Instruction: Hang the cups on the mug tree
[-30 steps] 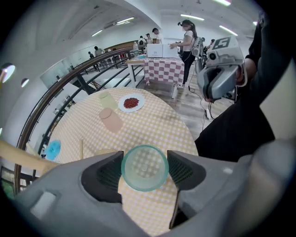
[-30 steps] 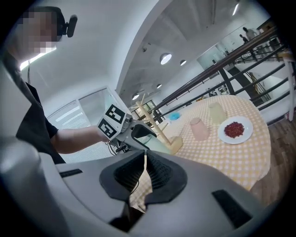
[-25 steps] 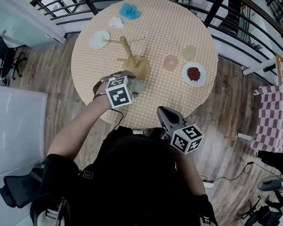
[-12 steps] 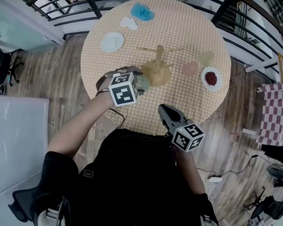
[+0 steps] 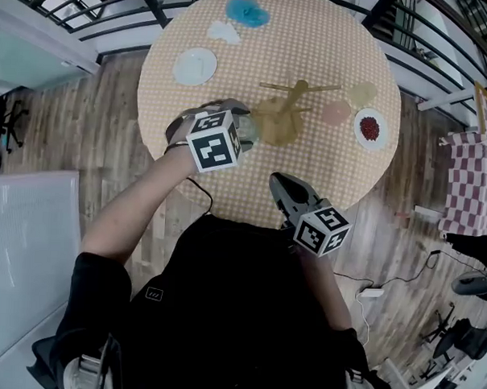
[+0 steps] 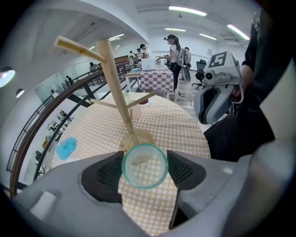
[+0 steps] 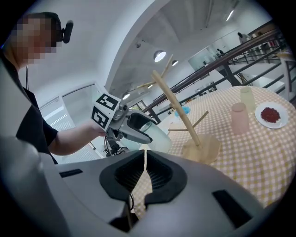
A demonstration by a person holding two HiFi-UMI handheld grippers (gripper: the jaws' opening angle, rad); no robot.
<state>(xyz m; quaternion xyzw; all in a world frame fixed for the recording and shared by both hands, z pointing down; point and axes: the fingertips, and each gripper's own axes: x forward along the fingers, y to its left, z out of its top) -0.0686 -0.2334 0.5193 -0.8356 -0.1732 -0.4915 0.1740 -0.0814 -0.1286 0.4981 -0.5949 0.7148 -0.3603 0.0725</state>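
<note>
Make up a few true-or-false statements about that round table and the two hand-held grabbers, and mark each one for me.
1. The left gripper holds a greenish cup between its jaws. True.
2. The right gripper is carrying a pink cup. False: its jaws are together with nothing between them, and the pink cup stands on the table.
3. A cup hangs on the mug tree. False: all its pegs are bare.
4. The white plate next to the pink cup holds something red. True.
</note>
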